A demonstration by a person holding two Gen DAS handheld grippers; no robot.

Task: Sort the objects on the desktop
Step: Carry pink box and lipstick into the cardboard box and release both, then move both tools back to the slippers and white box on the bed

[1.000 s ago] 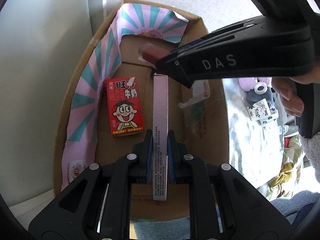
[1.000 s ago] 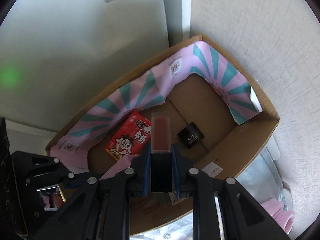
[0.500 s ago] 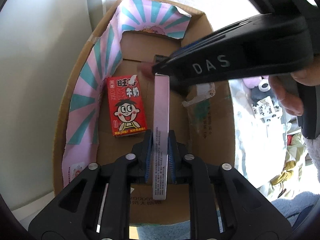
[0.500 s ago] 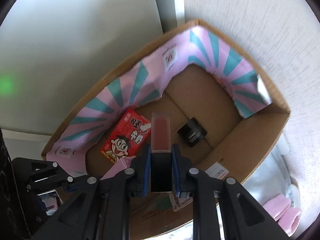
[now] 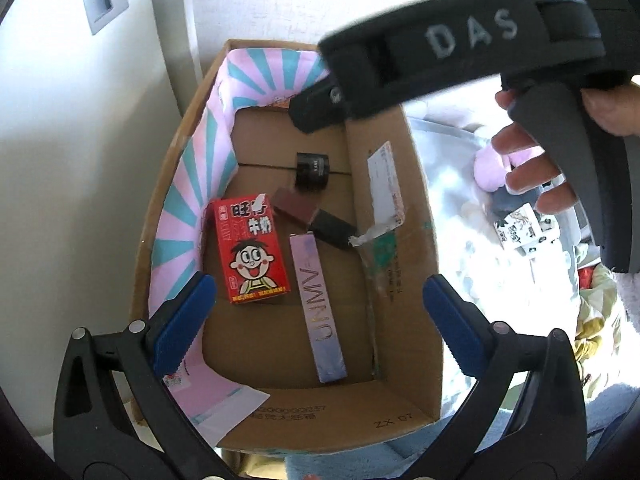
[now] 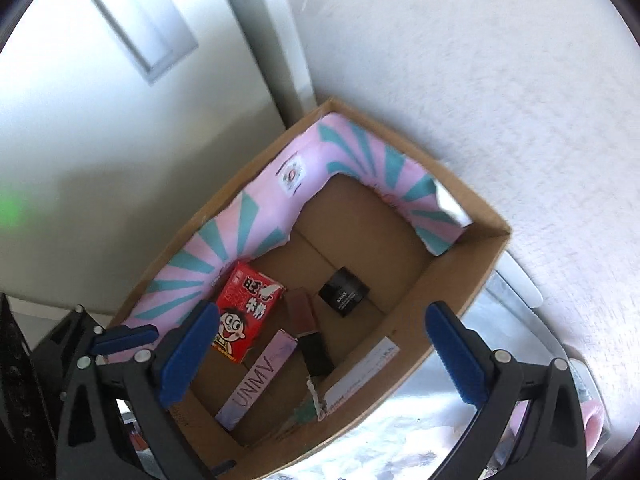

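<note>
An open cardboard box (image 5: pixel 400 412) lined with pink and teal paper holds a red milk carton (image 5: pixel 252 250), a long lilac box (image 5: pixel 318 308), a dark red lipstick with a black cap (image 5: pixel 312 218) and a small black jar (image 5: pixel 312 168). My left gripper (image 5: pixel 320 320) hovers above them, its jaws opening with nothing between the blue pads. My right gripper (image 6: pixel 320 352) hangs over the same box (image 6: pixel 452 280), its jaws also opening and empty. The lipstick (image 6: pixel 308 332), lilac box (image 6: pixel 258 380), carton (image 6: pixel 246 316) and jar (image 6: pixel 344 292) lie flat on the floor.
The right gripper's black housing (image 5: pixel 440 56) and the hand holding it cross the top of the left wrist view. A white wall (image 6: pixel 440 80) stands behind the box. Right of it lie a silvery sheet (image 5: pixel 460 208), pink fluff (image 5: pixel 492 168) and a small patterned box (image 5: pixel 524 228).
Both grippers have opened wide. The lilac box has left the left gripper and the lipstick the right one; both now lie on the box floor. The right gripper has risen.
</note>
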